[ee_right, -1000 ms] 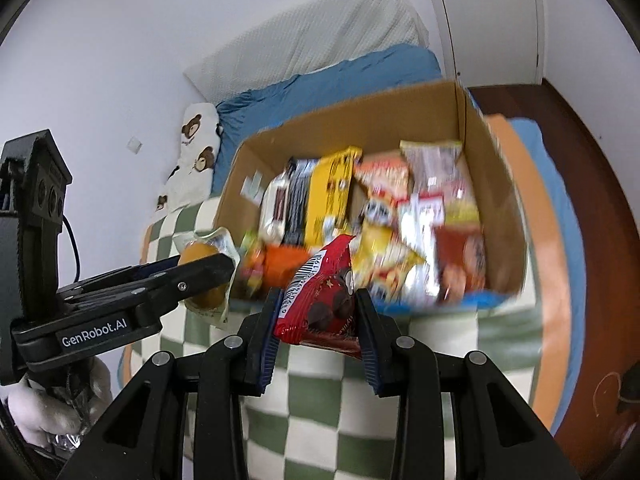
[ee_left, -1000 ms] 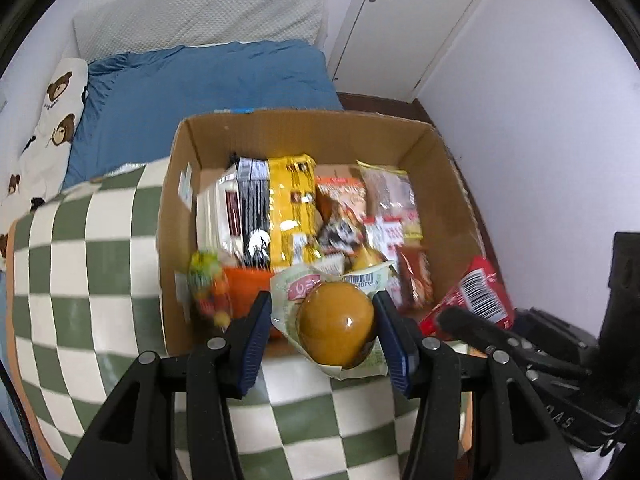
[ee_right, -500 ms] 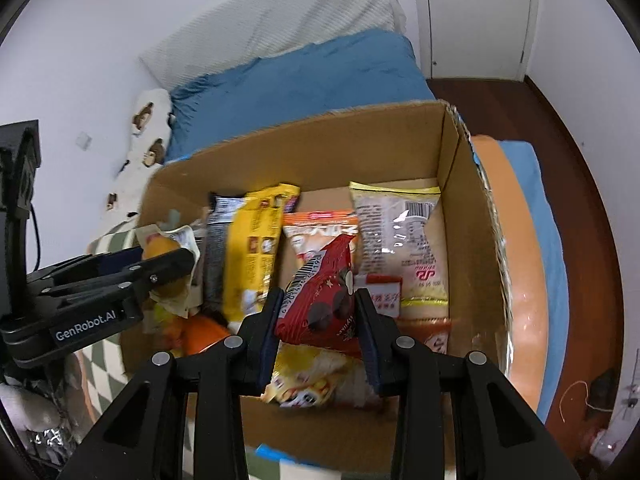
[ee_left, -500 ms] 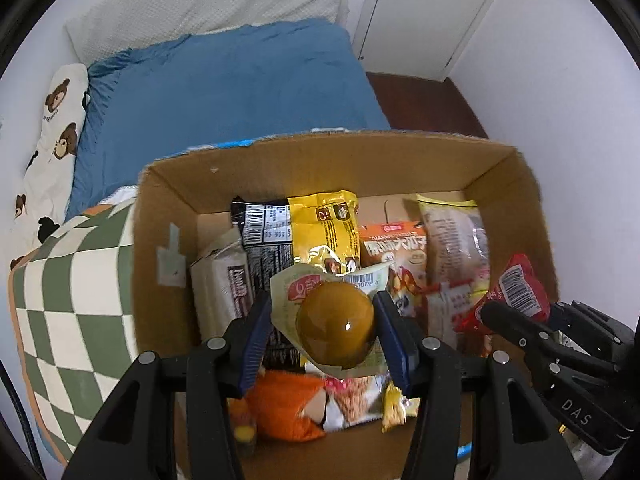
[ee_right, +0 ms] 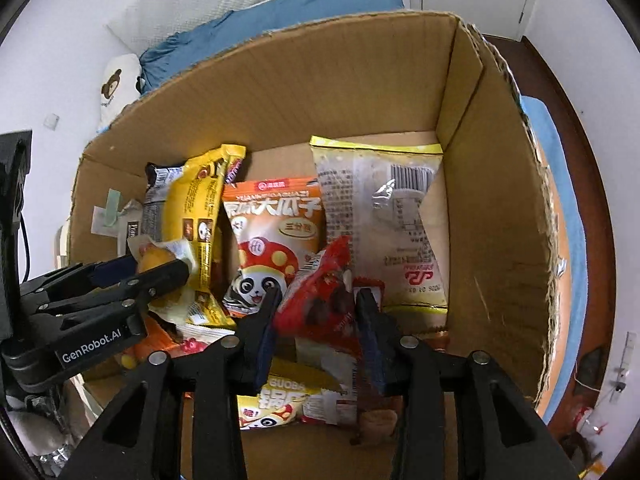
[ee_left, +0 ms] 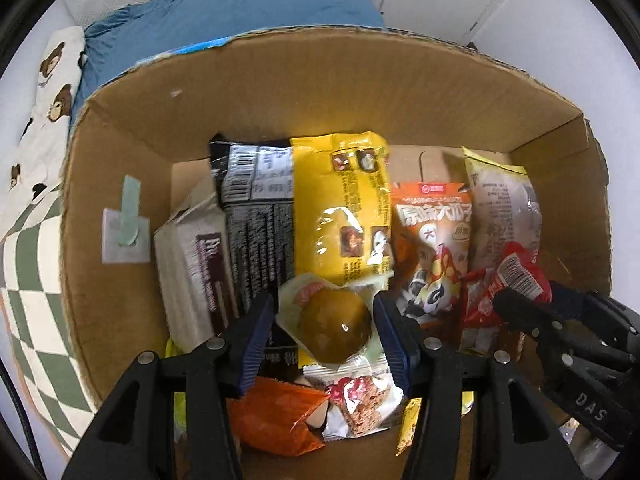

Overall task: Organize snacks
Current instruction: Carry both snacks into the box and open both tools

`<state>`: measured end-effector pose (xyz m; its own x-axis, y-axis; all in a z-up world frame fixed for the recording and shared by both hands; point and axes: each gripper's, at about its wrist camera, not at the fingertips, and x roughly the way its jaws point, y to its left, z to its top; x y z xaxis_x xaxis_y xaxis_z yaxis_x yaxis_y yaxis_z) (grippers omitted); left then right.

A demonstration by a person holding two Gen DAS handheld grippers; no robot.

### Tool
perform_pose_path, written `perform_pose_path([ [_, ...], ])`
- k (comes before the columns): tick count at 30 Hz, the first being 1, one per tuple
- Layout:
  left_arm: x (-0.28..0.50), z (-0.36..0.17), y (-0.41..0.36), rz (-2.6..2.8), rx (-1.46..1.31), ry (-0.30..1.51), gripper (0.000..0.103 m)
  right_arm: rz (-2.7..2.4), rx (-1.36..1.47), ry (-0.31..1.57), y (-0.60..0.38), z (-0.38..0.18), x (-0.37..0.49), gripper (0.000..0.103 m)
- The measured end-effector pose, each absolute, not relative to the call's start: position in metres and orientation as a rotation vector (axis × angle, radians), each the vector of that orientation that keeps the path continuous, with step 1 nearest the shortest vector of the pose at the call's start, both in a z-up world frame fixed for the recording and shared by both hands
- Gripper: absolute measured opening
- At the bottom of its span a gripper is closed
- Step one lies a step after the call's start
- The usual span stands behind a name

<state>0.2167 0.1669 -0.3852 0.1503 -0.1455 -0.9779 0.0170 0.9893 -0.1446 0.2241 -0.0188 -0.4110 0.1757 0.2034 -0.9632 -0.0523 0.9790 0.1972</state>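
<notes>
My left gripper (ee_left: pixel 324 320) is shut on a clear-wrapped brown egg snack (ee_left: pixel 334 326) and holds it inside the cardboard box (ee_left: pixel 320 80), above a yellow packet (ee_left: pixel 340 208). My right gripper (ee_right: pixel 316 312) is shut on a red snack packet (ee_right: pixel 320 300) and holds it inside the box (ee_right: pixel 500 200), above an orange seed packet (ee_right: pixel 276 220) and beside a pale packet (ee_right: pixel 384 220). Each gripper shows in the other's view: the right (ee_left: pixel 520 300), the left (ee_right: pixel 160 268).
The box holds several packets: a black one (ee_left: pixel 256 216), a white one (ee_left: pixel 192 260), an orange one (ee_left: pixel 276 416). A green-checked cloth (ee_left: pixel 24 280) lies under the box. A blue bed (ee_left: pixel 224 12) with a bear pillow (ee_left: pixel 48 80) is behind.
Both grippers have moved forward over the box rim and down inside it, each still holding its snack. The packets now look much closer.
</notes>
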Motion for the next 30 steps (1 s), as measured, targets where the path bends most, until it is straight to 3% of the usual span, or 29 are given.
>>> perform_pose_path([
  [1,0.216,-0.384,0.167,-0.117,-0.110,1.414,0.062,0.181,0.124,1.388,-0.018,-0.411,0.224,0.057],
  [2,0.213,-0.381,0.169,-0.114,-0.111,1.406,0.069,0.176,0.118,1.390,-0.019,-0.411,0.224,0.070],
  [3,0.212,-0.378,0.170,-0.110,-0.107,1.399,0.073,0.177,0.121,1.388,-0.019,-0.409,0.223,0.073],
  [5,0.208,-0.372,0.171,-0.095,-0.094,1.379,0.090,0.188,0.122,1.397,-0.016,-0.407,0.221,0.077],
  [9,0.196,-0.357,0.180,-0.073,-0.096,1.347,0.093,0.178,0.069,1.387,-0.006,-0.399,0.214,0.092],
  [11,0.191,-0.351,0.184,-0.066,-0.096,1.326,0.101,0.155,0.035,1.366,-0.003,-0.392,0.210,0.098],
  [30,0.146,-0.290,0.183,-0.028,-0.093,1.153,0.101,0.085,-0.009,1.214,-0.023,-0.333,0.163,0.098],
])
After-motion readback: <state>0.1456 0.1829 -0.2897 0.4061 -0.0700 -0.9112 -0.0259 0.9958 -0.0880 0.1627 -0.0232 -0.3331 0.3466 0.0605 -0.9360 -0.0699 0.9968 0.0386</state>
